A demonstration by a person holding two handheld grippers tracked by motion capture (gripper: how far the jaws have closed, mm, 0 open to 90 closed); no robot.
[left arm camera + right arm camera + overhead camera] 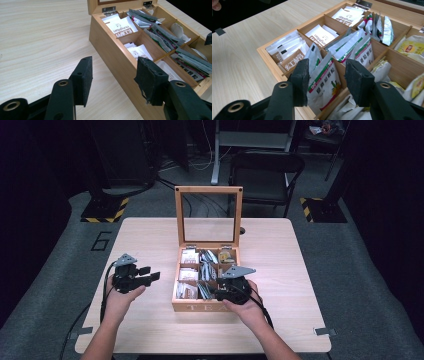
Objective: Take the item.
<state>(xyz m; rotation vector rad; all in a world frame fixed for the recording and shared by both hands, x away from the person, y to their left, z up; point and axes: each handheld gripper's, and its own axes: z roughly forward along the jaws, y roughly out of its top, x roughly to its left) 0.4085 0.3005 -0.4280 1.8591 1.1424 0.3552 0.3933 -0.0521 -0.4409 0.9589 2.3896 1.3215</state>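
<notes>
Two grippers are in play: the right gripper (325,82) hangs open over the tea box (186,307), jaws straddling an upright green-and-white sachet (325,86) in the front middle compartment, not yet clamped. For a clean pick, lower until both pads flank the sachet's upper edge, close on that one packet alone, then lift straight up clear of the dividers. The left gripper (145,274) waits open over the counter (150,230), left of the box. The right gripper view resolves the sachet's print; the high view shows the raised glass lid (208,215).
</notes>
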